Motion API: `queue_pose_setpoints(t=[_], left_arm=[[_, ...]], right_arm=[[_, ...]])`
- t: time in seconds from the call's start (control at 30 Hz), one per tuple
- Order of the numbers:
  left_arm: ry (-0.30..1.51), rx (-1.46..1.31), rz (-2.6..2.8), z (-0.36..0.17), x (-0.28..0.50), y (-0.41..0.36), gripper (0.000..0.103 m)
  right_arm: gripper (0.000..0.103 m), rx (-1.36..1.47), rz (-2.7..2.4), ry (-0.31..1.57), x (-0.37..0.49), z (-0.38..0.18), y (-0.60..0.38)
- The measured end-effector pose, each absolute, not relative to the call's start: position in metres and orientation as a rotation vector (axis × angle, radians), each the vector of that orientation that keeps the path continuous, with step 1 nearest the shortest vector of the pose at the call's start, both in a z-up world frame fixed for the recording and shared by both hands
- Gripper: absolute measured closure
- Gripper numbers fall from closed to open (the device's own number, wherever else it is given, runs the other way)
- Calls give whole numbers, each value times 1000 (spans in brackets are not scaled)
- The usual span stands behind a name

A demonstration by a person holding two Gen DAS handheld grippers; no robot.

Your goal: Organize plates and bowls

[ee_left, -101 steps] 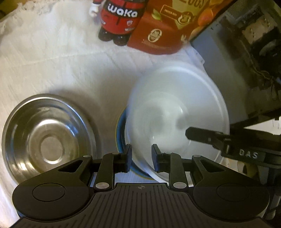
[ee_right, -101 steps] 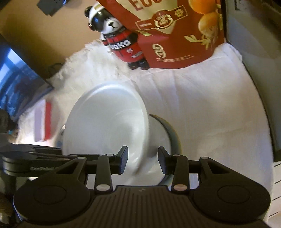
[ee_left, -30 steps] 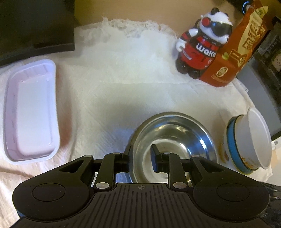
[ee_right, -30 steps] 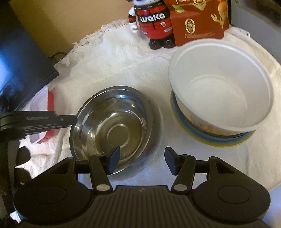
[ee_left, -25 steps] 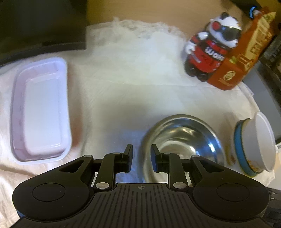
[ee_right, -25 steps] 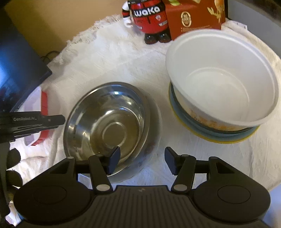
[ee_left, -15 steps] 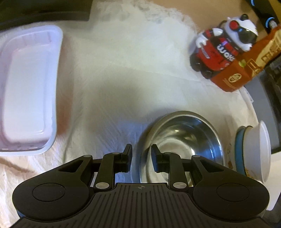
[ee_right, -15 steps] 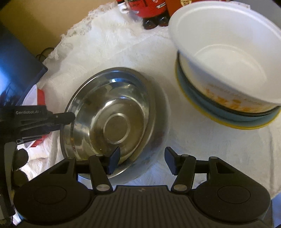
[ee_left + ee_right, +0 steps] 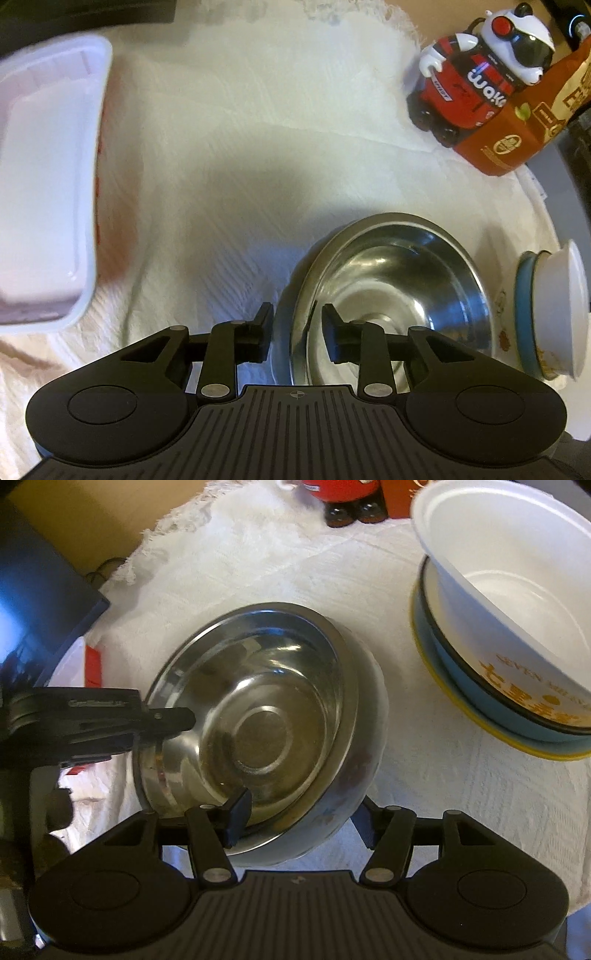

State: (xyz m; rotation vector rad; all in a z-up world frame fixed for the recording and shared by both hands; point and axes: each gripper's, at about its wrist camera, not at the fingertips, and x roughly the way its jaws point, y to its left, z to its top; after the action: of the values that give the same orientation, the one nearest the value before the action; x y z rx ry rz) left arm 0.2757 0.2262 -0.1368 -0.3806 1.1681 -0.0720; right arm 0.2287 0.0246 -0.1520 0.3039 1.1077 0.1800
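Note:
A steel bowl (image 9: 391, 295) (image 9: 258, 716) stands on the white cloth, nested in a paler patterned bowl (image 9: 369, 760). My left gripper (image 9: 297, 326) straddles its left rim. Its jaws are opening, with the rim between them and a gap on both sides. In the right wrist view the left gripper (image 9: 184, 718) reaches over that rim. My right gripper (image 9: 301, 818) straddles the near rim of both bowls, one finger inside the steel bowl and one outside. Its jaws are opening too. A white bowl (image 9: 517, 590) (image 9: 561, 314) sits tilted on a blue plate (image 9: 480, 701) at the right.
A white plastic tray (image 9: 48, 184) lies at the left on the cloth. At the back stand a panda figure (image 9: 480, 81) and an orange-red box (image 9: 517, 140). In the right wrist view, a dark screen (image 9: 29, 609) is at the left, beyond the table edge.
Both grippers have come down closer to the steel bowl, which now looks larger. The left jaws stand wider than a second ago. The right jaws have widened slightly.

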Motion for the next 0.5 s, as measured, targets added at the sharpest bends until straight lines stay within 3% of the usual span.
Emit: queue_pose_setpoints(t=[0.5], left_arm=[[1154, -405, -41, -127, 267, 232, 71]], right_arm=[[43, 250, 249, 1088, 223, -147, 13]])
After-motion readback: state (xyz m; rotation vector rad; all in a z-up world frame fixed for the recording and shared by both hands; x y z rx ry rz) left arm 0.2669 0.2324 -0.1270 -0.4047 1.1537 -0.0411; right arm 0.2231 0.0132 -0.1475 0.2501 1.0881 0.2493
